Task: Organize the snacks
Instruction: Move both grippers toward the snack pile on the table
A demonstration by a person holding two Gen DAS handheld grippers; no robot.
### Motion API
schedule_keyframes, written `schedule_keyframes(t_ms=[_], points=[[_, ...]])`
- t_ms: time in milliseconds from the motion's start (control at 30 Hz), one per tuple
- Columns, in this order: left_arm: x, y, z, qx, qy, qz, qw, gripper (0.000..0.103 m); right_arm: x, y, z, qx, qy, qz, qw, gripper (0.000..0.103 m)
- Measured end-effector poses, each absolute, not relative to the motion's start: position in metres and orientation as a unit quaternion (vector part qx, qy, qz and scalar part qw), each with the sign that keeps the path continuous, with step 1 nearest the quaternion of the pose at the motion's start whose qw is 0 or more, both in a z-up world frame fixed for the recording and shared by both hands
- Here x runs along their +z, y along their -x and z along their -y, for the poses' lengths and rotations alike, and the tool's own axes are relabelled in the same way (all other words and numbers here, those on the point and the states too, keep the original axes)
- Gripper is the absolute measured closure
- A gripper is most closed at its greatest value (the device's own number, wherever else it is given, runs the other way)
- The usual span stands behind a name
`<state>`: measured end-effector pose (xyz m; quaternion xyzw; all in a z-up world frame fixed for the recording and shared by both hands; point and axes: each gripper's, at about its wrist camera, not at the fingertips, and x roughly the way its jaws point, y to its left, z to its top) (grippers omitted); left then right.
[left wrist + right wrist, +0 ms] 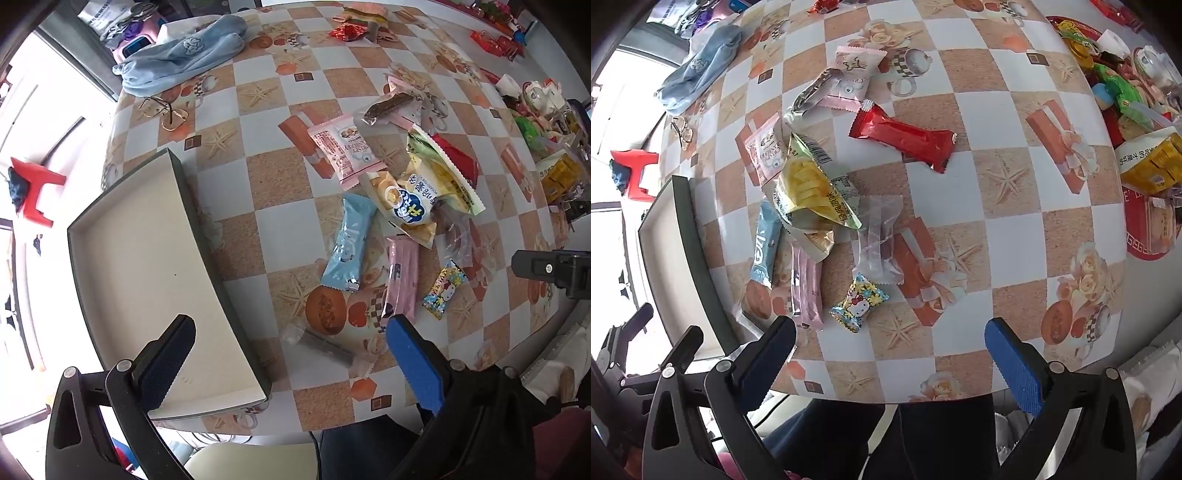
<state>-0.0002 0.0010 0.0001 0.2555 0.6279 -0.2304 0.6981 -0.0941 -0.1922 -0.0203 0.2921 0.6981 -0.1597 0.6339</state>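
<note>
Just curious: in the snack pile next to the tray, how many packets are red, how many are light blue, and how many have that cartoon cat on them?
red packet: 1
light blue packet: 1
cartoon cat sweet: 1
Total: 3

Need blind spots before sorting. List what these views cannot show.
- Cream biscuit packet: right wrist view, mostly hidden under the yellow-green bag.
- Tray: near corner hidden by the left gripper in the left wrist view.
- Red dish: cut off by the right wrist view's edge.
</note>
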Motion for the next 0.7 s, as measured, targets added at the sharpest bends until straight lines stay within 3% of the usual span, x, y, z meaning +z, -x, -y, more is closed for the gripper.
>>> schedule_keyframes(t_ms=[700], points=[[-0.007,0.002,0.004,-0.228,-0.259,-0.637,0.69,0.0,-0.025,0.1,0.207,-0.162,-0.3,-0.696,0.632,0.0]])
